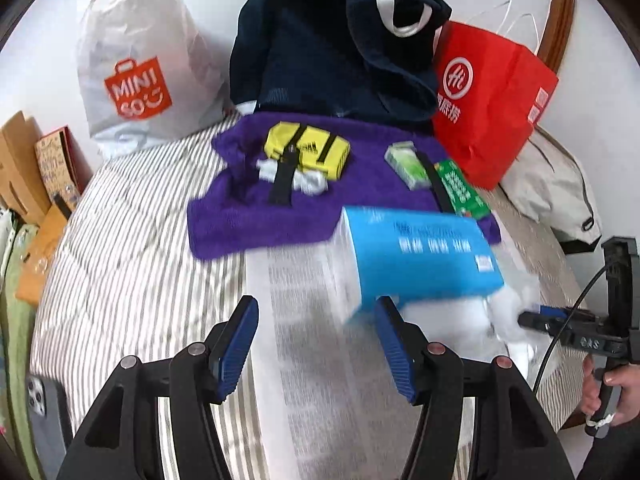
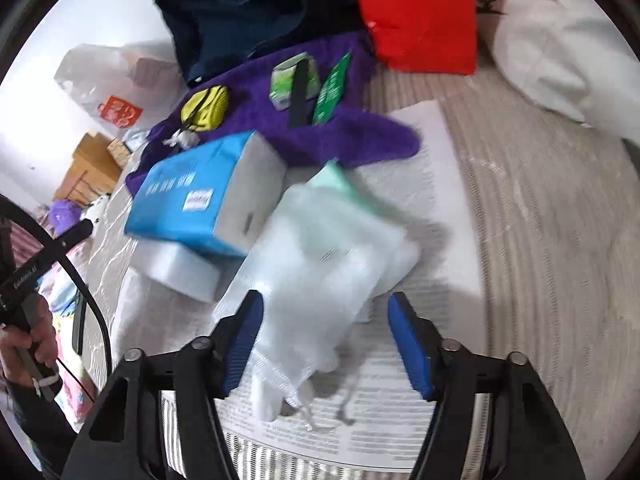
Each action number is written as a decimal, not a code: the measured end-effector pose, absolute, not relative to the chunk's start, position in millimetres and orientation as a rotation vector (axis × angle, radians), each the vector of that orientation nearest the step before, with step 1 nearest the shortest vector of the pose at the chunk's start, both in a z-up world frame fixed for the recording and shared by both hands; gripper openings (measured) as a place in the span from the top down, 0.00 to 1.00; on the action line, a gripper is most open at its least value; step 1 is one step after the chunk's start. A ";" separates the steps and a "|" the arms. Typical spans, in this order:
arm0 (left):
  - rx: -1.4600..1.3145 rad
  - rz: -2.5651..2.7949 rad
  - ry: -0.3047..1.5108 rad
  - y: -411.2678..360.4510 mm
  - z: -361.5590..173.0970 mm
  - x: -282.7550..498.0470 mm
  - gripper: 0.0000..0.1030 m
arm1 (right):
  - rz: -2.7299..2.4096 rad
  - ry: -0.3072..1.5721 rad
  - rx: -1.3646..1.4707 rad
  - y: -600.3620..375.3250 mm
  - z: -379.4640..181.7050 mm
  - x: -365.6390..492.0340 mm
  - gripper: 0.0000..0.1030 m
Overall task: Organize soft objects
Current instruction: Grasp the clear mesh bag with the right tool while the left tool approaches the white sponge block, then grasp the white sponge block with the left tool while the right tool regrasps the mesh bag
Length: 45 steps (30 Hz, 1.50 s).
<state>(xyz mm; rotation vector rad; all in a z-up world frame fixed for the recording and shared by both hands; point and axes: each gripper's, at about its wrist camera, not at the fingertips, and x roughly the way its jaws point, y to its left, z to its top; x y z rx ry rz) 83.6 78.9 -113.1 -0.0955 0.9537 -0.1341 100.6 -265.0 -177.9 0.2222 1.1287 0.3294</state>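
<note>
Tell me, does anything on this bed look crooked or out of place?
Yes. The blue tissue pack sits tilted, propped on a white pack beneath it rather than lying flat. Crumpled white tissue is scattered on the purple towel beside the yellow pouch.

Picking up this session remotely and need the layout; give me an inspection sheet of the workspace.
Surface: striped bedding, printed sheet spread over it.
Job's things: purple towel, blue tissue pack, clear plastic bag, navy garment.
Clutter: yellow pouch, green packets, red bag, white shopping bag.
Grippers: left gripper open, empty; right gripper open around the bag.
Cables: black cable.
Surroundings: cardboard boxes, white wall.
</note>
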 end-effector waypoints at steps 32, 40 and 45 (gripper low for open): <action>-0.024 -0.163 0.917 -34.7 -137.5 71.8 0.17 | 0.356 0.959 0.256 -325.4 -123.2 48.2 0.97; 0.019 -0.124 0.935 -48.7 -149.9 82.6 0.16 | 0.373 0.974 0.267 -331.0 -130.2 48.1 0.97; 0.028 -0.095 0.958 -50.1 -159.2 89.0 0.16 | 0.371 1.024 0.258 -327.0 -144.7 51.8 0.91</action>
